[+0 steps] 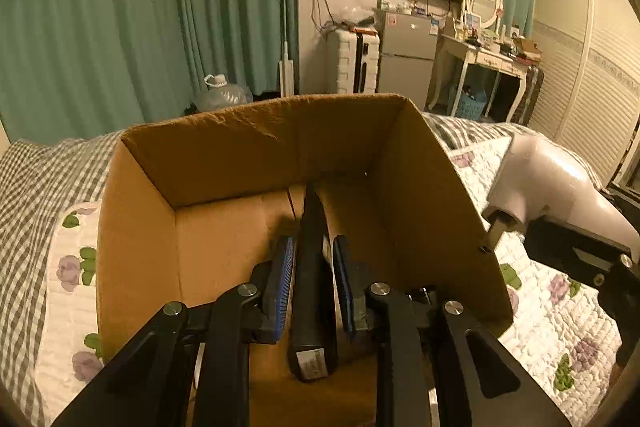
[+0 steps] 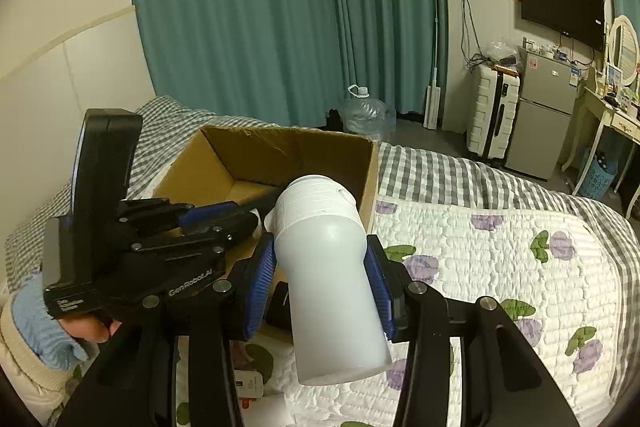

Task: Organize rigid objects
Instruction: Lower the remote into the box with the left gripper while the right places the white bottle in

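An open cardboard box (image 1: 224, 155) stands on the bed; it also shows in the right wrist view (image 2: 256, 155). My left gripper (image 1: 314, 267) reaches into the box with a long black object (image 1: 314, 291) between its blue pads (image 1: 282, 267); the pads stand slightly apart from it. My right gripper (image 2: 322, 267) is shut on a white plastic bottle (image 2: 328, 279) and holds it just outside the box's near right corner. The bottle shows in the left wrist view (image 1: 560, 183) at the right. The left gripper appears in the right wrist view (image 2: 212, 215).
The bed has a floral quilt (image 2: 500, 251) and checked sheet (image 2: 440, 171). A small white item (image 2: 248, 385) lies on the quilt below the bottle. Beyond the bed stand a water jug (image 2: 366, 113), suitcase (image 2: 492, 111), fridge (image 2: 544, 115) and dressing table (image 1: 488, 55).
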